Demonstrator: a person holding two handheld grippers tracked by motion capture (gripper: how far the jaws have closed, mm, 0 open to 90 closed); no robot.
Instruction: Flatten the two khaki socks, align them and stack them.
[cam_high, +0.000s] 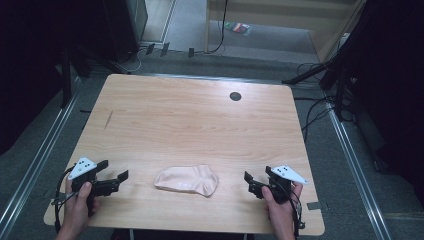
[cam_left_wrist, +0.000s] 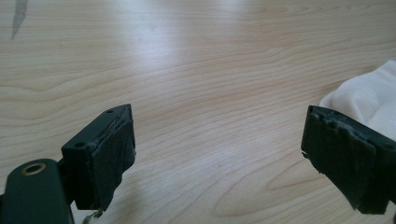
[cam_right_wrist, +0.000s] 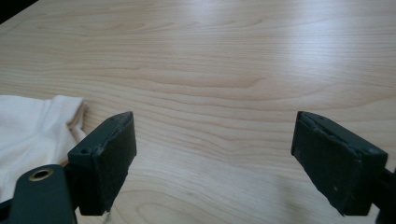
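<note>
A pale pink cloth (cam_high: 186, 180) lies crumpled in the lower middle of the frame, on the wooden table (cam_high: 190, 115), between the two grippers and touching neither. The left gripper (cam_high: 116, 176) sits at lower left, the right gripper (cam_high: 251, 181) at lower right — both with jaws spread wide and empty. In the left gripper view the cloth (cam_left_wrist: 369, 95) peeks in at the right edge; in the right gripper view it (cam_right_wrist: 32, 130) fills the lower left. To take it well, I judge each gripper should close in low on its nearest edge — pinching fabric, not tabletop.
</note>
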